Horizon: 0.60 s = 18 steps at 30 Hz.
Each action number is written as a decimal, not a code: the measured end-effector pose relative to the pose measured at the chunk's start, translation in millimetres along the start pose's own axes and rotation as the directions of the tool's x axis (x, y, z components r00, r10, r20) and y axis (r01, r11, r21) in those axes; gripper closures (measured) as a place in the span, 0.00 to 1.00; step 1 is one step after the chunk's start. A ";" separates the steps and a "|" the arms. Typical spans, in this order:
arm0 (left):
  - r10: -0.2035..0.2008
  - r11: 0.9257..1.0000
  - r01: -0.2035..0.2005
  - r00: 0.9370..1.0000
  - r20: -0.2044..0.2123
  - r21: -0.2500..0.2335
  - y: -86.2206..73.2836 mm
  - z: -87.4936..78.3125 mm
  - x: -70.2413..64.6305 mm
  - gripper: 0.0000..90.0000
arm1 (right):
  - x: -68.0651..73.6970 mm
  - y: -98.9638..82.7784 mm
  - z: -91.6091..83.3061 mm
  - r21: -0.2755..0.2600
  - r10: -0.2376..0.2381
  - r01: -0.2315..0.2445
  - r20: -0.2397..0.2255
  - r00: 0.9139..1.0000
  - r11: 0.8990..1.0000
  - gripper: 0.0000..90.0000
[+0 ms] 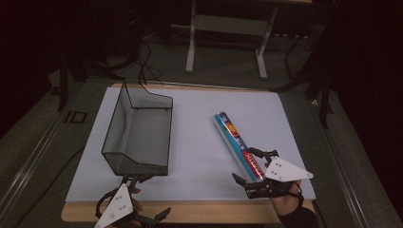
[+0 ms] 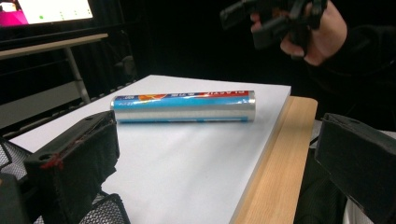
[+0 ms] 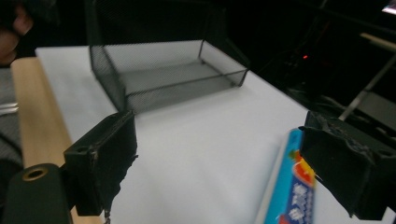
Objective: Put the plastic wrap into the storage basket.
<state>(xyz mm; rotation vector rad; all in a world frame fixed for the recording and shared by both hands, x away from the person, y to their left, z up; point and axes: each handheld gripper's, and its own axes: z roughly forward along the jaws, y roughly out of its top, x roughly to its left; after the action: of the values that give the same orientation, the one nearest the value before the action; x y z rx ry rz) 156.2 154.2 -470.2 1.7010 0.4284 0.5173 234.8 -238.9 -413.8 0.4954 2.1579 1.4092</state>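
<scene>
We find the work barely begun. The roll of wrap [image 1: 236, 144] lies flat on the white board [image 1: 199, 142], right of centre in the high view, well apart from the mesh basket [image 1: 138, 128] at centre left, which holds nothing. The right gripper [image 1: 249, 171] sits at the roll's near end, lower right, jaws wide; in the right gripper view one jaw overlaps the roll, with no squeeze evident. The left gripper [image 1: 142, 197], at the lower left near the basket's near wall, is likewise wide and holds nothing. We judge that grasping, carrying and placing the roll all remain.
</scene>
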 end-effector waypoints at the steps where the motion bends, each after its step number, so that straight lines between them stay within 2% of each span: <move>1: 0.000 1.000 0.000 1.000 -0.001 -0.002 0.3 -0.1 -0.1 0.00 | -3.9 5.7 1.4 0.004 0.007 -0.007 0.017 1.000 1.000 0.11; 5: -0.007 1.000 0.007 1.000 0.006 -0.012 1.1 0.1 0.0 0.00 | -11.3 14.4 5.1 0.013 0.000 -0.001 0.041 0.999 1.000 0.11; 7: -0.011 1.000 0.011 1.000 0.008 -0.014 1.3 0.3 0.2 0.00 | -21.7 22.1 10.5 0.015 0.040 -0.041 0.067 0.997 0.999 0.11; 10: -0.012 1.000 0.012 1.000 0.014 -0.011 1.2 0.7 0.2 0.00 | -31.0 27.7 14.6 0.011 0.056 -0.057 0.080 0.995 0.998 0.10; 12: -0.013 1.000 0.013 1.000 0.016 -0.013 1.5 0.8 0.2 0.00 | -36.3 30.3 18.7 0.035 0.061 -0.064 0.094 0.994 0.997 0.10; 14: -0.013 1.000 0.013 1.000 0.018 -0.015 1.5 0.8 0.2 0.00 | -38.8 31.0 20.7 0.036 0.066 -0.069 0.101 0.993 0.997 0.10; 15: -0.016 1.000 0.016 1.000 0.020 -0.015 1.5 0.9 0.2 0.00 | -43.9 32.3 25.8 0.067 0.069 -0.077 0.113 0.991 0.995 0.10; 18: -0.014 1.000 0.014 1.000 0.022 -0.012 1.5 1.2 -0.2 0.00 | -49.1 33.0 31.0 0.093 0.069 -0.082 0.134 0.989 0.992 0.10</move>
<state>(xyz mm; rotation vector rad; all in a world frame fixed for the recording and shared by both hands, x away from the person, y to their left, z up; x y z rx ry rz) 156.8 152.8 -468.9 1.6892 0.4206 0.4895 293.5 -230.4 -383.0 0.6941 2.1295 1.2767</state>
